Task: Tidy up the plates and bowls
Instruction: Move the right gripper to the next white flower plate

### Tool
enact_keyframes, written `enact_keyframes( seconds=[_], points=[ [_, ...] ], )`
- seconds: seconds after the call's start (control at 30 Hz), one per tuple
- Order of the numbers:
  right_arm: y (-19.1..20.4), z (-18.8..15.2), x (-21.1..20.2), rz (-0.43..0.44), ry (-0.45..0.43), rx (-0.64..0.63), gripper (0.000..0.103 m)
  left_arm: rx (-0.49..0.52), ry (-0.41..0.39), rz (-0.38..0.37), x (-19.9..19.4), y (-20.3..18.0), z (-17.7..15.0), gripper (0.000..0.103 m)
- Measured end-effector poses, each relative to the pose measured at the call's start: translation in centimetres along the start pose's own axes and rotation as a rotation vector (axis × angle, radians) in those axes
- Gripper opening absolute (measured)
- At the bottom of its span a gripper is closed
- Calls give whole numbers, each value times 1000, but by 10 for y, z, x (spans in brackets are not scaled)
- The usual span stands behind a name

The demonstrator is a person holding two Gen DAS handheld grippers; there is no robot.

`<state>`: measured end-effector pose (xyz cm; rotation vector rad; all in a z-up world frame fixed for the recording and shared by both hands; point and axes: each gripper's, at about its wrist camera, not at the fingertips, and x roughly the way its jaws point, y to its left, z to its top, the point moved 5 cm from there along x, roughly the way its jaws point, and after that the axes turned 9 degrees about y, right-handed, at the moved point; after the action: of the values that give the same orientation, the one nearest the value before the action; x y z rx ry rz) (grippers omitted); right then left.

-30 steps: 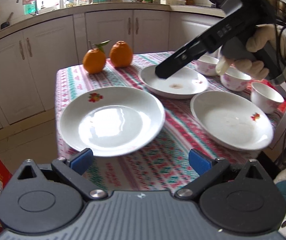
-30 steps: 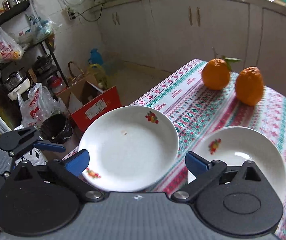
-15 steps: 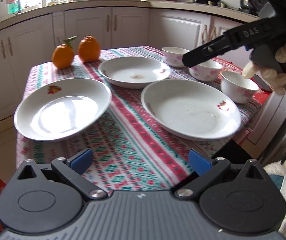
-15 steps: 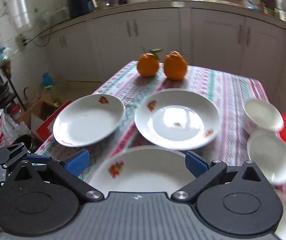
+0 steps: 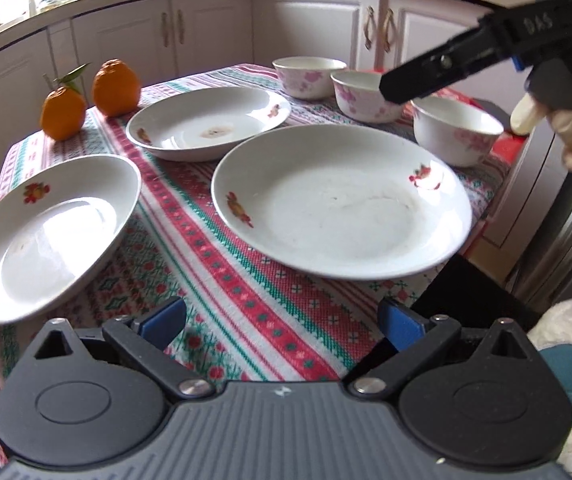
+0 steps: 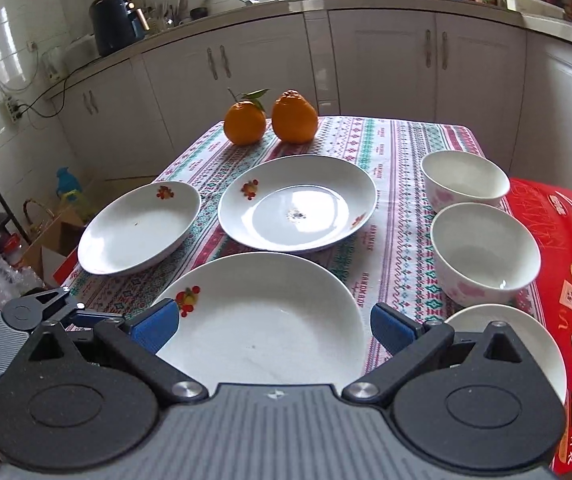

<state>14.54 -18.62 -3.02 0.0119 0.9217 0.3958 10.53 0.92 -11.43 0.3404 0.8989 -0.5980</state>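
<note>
Hovering with both claws spread wide and nothing in either, I judge the step in hand to be the first pickup: the near plate [image 6: 261, 312], which fills the lower middle of the right wrist view between my right claw's [image 6: 271, 326] blue pads [image 6: 153, 326]. In the left wrist view that same plate sits centre right, and my left claw [image 5: 281, 326] hangs over the striped tablecloth [image 5: 221, 280] at the lower middle of the frame, well short of any rim. Two more plates lie apart from it: the left plate [image 6: 139, 228] at the middle left of the right view, its near edge reaching the table's edge, and the far plate [image 6: 298, 202] in the centre, just below the two oranges [image 6: 269, 118]. Three bowls [image 6: 486, 252] stand in a column down the right side, the nearest partly hidden behind my claw, close by a red box [image 6: 566, 280]. To do this well I would come in low and level at the near plate's rim, put one pad under the lip and one over it, and close firmly, since glazed china looks slippery and a shallow bite could let it tip. I would lift it straight up before carrying it, keep clear of the bowls on the right, and set it squarely onto another plate so the stack sits flat.
</note>
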Motion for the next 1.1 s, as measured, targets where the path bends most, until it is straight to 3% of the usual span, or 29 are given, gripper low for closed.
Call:
enact_keyframes(
  seconds=[0.3, 0.47, 0.53, 0.67, 0.83, 1.1],
  points=[
    [-6, -1, 5, 11, 14, 12, 103, 44, 18, -59, 10, 1, 7, 103],
    [-5, 3, 6, 24, 13, 7, 103, 154, 75, -25, 14, -6, 7, 103],
    [-4, 5, 6, 28, 9, 7, 103, 155, 81, -26, 14, -5, 7, 103],
    [-4, 6, 5, 31, 5, 6, 103, 158, 65, -41, 11, -5, 4, 102],
    [-5, 5, 6, 30, 17, -1, 103, 156, 36, -110, 3, -8, 4, 102],
    [-11, 11, 17, 24, 117, -89, 103, 119, -22, -146, 2, -11, 11, 102]
  ],
)
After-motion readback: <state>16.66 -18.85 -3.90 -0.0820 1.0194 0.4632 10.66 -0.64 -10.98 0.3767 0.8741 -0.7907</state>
